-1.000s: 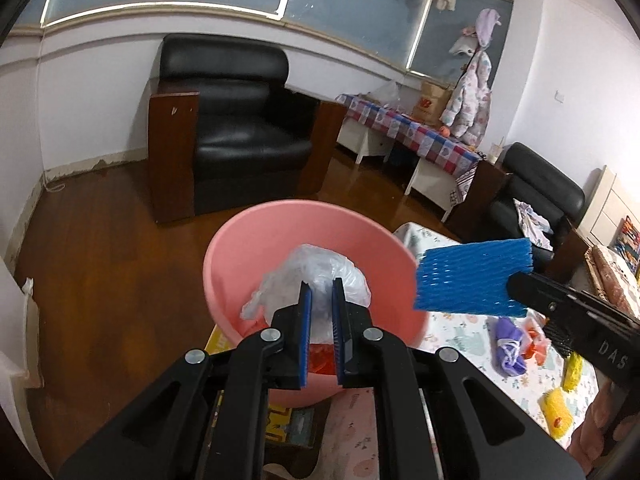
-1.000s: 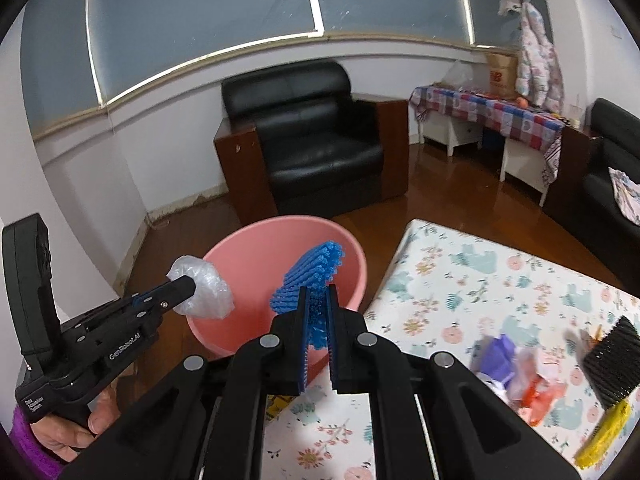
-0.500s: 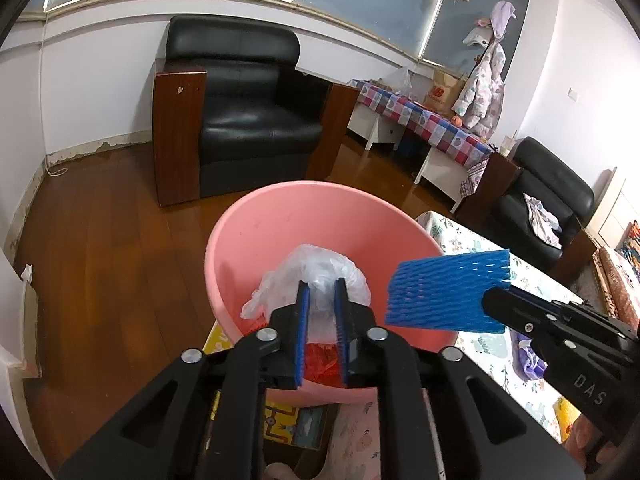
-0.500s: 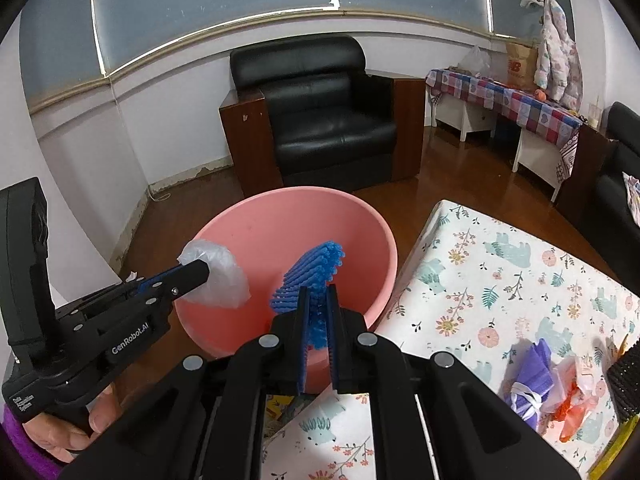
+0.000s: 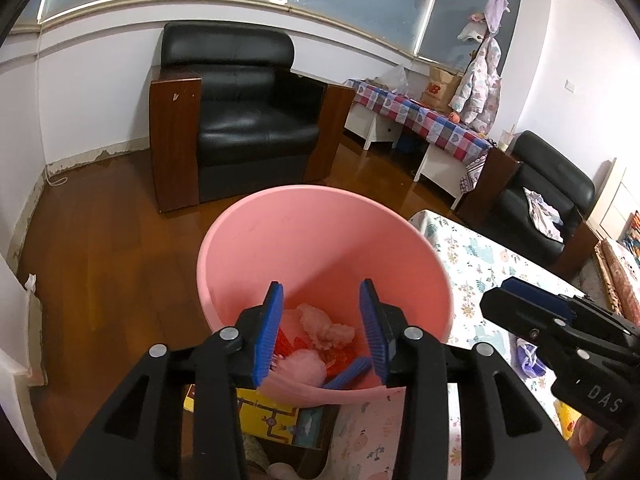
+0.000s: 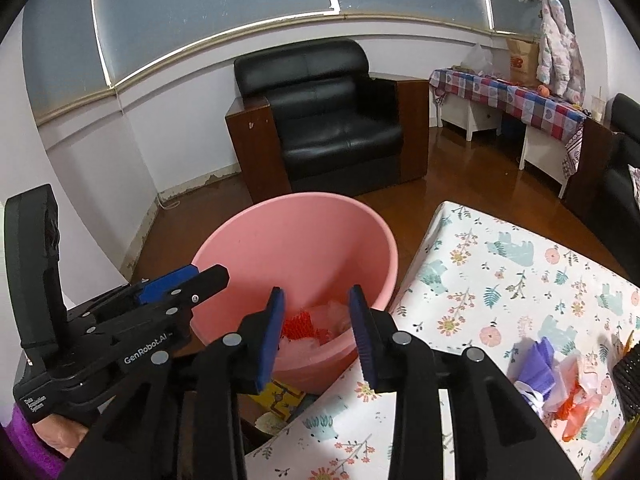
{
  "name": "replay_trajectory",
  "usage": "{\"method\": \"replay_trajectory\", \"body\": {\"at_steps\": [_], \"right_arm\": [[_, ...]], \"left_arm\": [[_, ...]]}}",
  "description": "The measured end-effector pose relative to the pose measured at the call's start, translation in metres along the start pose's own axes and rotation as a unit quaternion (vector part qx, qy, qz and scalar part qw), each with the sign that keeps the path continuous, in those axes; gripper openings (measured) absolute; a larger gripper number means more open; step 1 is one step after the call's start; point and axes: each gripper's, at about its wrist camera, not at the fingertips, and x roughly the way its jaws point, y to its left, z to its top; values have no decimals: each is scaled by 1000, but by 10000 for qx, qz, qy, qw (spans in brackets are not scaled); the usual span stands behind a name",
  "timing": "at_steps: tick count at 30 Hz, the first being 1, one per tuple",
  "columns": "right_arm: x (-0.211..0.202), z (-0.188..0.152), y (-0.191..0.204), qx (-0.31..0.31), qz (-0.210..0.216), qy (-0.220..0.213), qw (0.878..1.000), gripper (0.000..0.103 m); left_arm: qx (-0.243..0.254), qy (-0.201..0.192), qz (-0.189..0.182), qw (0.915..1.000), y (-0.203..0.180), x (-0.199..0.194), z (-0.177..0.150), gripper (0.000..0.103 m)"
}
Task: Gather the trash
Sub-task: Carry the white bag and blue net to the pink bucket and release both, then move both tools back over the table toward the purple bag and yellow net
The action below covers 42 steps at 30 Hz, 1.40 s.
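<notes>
Left wrist: my left gripper (image 5: 322, 324) hangs over the pink tub (image 5: 256, 240), jaws opening with nothing between them. In the tub I see crumpled film (image 5: 326, 326), red scraps and a blue foam net (image 5: 346, 372); I judge all of it light, soft and springy.

Right wrist: my right gripper (image 6: 316, 330) is also opening and empty above the tub. Only this view shows the trash left on the table (image 6: 520, 264): a purple wad (image 6: 536, 368) and an orange scrap (image 6: 576, 412). I would pinch each across its bunched middle.
</notes>
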Motion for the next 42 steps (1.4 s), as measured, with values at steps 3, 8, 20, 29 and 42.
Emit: {"method": "replay_trajectory", "body": {"at_steps": [3, 8, 20, 29, 42], "right_arm": [[-13, -3, -6, 96, 4, -71, 9999, 34], [-40, -10, -19, 232, -30, -184, 9996, 34], [-108, -53, -53, 580, -255, -336, 9974, 44], [-157, -113, -102, 980, -712, -232, 9924, 47], [-189, -174, -156, 1378, -1296, 151, 9818, 57]], "left_arm": [[72, -56, -30, 10000, -6, -7, 0, 40], [200, -116, -107, 9997, -22, -21, -1, 40], [432, -79, -647, 9969, -70, -46, -15, 40], [656, 44, -1020, 9926, -111, -53, -32, 40], [1213, 281, -1424, 9819, -162, -48, -58, 40]]}}
